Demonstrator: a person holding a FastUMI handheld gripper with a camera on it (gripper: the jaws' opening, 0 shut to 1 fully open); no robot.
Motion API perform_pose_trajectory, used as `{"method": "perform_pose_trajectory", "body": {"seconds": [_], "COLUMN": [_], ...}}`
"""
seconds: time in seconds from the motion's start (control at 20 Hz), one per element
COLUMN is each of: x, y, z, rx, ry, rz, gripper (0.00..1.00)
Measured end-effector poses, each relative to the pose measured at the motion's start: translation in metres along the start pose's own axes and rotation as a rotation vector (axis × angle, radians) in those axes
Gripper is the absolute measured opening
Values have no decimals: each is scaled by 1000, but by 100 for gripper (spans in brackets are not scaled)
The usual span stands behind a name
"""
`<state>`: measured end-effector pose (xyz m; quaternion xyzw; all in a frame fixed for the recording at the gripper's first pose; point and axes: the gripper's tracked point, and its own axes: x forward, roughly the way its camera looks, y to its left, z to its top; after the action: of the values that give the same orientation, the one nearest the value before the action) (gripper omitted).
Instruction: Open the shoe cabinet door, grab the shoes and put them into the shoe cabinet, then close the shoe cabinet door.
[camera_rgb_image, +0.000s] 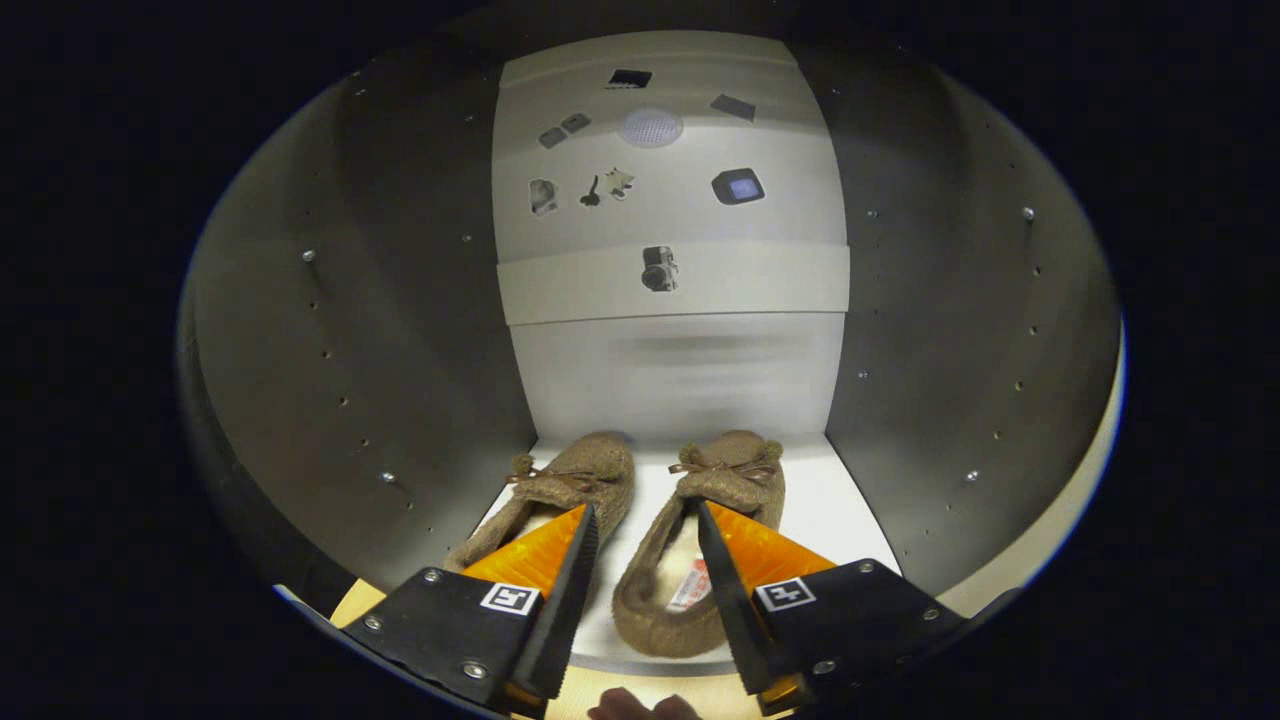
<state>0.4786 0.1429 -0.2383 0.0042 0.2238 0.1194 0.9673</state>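
- Claw (648, 525) is released, fingers spread apart, nothing pressed between them; it points into the shoe cabinet (350, 330).
- Two slippers sit side by side on the cabinet's shelf (820, 500), toes toward the back wall (670, 370).
- Left slipper (575, 480) lies partly behind the left finger; right slipper (700, 560) lies between the fingers, its inner side wall next to the right finger. Contact there — cannot tell.
- Handling, my guess: fuzzy knit fabric, soft, light, floppy; will sag or fold if pinched at one end. Not fragile, not slippery.
- Best hold, my guess: pinch the collar or side wall near the heel opening, where the fabric gives an edge. The small bow (722, 467) on the toe is too thin to hold.
- Both shoes look already inside, so likely what's left is backing out and closing the door.
- Around: cabinet side walls with rows of peg holes, close on both sides; stickers (738, 186) on the back wall.
- In the way: tight walls limit sideways swing; the right finger could drag the right slipper out on withdrawal.
- Part of a hand (640, 706) is visible below the claw.
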Motion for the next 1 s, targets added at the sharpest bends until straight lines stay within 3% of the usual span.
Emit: {"method": "perform_pose_trajectory", "body": {"seconds": [0.3,0.7,1.0], "x": [-63,-169,-246], "y": [29,63,53], "z": [7,-14,-31], "rx": [-26,-30,-19], "ry": [-63,-96,-92], "rz": [-12,-52,-95], "gripper": [82,91,93]}}
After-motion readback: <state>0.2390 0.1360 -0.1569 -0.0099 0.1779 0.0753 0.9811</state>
